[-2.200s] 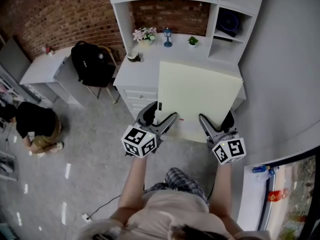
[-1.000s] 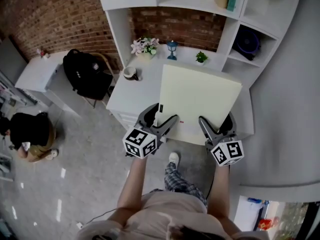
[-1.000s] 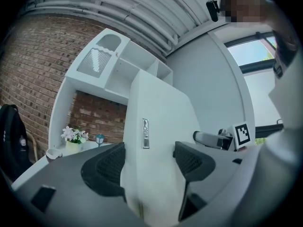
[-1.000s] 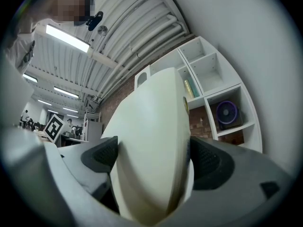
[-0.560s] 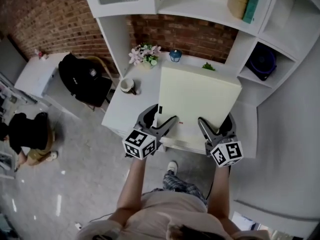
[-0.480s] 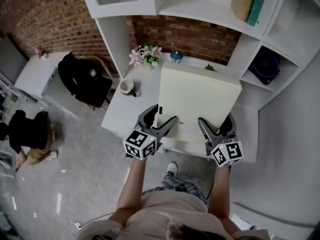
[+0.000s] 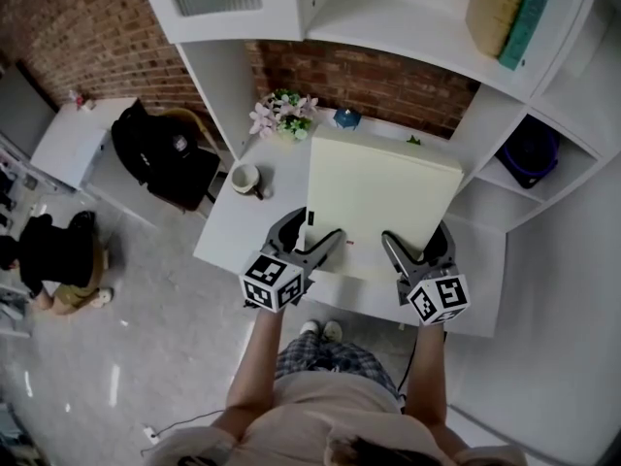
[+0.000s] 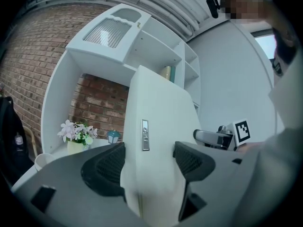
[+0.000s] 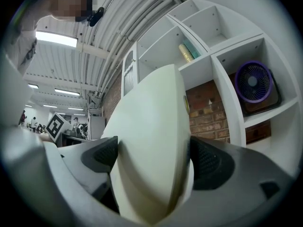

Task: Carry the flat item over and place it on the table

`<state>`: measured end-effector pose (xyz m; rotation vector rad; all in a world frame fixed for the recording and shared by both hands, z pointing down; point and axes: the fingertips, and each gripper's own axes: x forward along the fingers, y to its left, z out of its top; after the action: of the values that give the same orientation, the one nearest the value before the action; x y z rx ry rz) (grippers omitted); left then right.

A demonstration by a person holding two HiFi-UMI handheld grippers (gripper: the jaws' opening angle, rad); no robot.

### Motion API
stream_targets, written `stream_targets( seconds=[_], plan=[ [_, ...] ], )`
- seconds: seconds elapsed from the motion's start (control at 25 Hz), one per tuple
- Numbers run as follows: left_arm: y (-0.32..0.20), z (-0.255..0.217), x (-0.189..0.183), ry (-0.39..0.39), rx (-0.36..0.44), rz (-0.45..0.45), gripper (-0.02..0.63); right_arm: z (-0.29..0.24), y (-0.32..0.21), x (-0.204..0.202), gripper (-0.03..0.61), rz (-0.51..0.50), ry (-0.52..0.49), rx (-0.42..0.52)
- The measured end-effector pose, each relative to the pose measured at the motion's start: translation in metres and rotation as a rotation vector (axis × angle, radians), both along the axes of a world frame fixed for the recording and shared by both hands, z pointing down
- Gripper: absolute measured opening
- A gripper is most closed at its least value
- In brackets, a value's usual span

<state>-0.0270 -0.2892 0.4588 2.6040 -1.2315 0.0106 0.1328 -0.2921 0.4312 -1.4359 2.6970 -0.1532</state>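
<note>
Metal label (image 8: pixel 145 135) on flat panel (image 8: pixel 163 112), clear in left gripper view

Head view: above, steeply down on left gripper (image 7: pixel 312 229) and right gripper (image 7: pixel 417 239). Gripper views: close, along own jaws. Shared: panel (image 7: pixel 383 197), shelves (image 7: pixel 408 27) ahead.

No word, brand or number can be read anywhere. On the near left edge of the flat panel (image 8: pixel 158 126) sits a narrow grey label (image 8: pixel 145 135), but its print is too small to make out. A small round yellow sticker (image 9: pixel 186 105) on the panel's right edge is just as illegible. Square markers (image 7: pixel 271 282) at the panel's near edge carry black-and-white block patterns with no letters. The backpack (image 7: pixel 160 153), well left of the panel, bears a pale logo patch, which is unreadable.
</note>
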Motion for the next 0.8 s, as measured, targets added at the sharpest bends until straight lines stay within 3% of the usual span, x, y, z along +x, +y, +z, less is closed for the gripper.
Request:
stream_targets(
  seconds=[0.4, 0.8],
  plan=[
    [-0.021, 0.016, -0.007, -0.007, -0.041, 0.012, 0.325, 0.017, -0.02, -0.006, 0.477, 0.015, -0.004, -0.056],
    [-0.041, 0.06, -0.018, 0.006, -0.136, 0.012, 0.325, 0.06, -0.043, -0.018, 0.477, 0.017, 0.009, -0.163]
  ],
)
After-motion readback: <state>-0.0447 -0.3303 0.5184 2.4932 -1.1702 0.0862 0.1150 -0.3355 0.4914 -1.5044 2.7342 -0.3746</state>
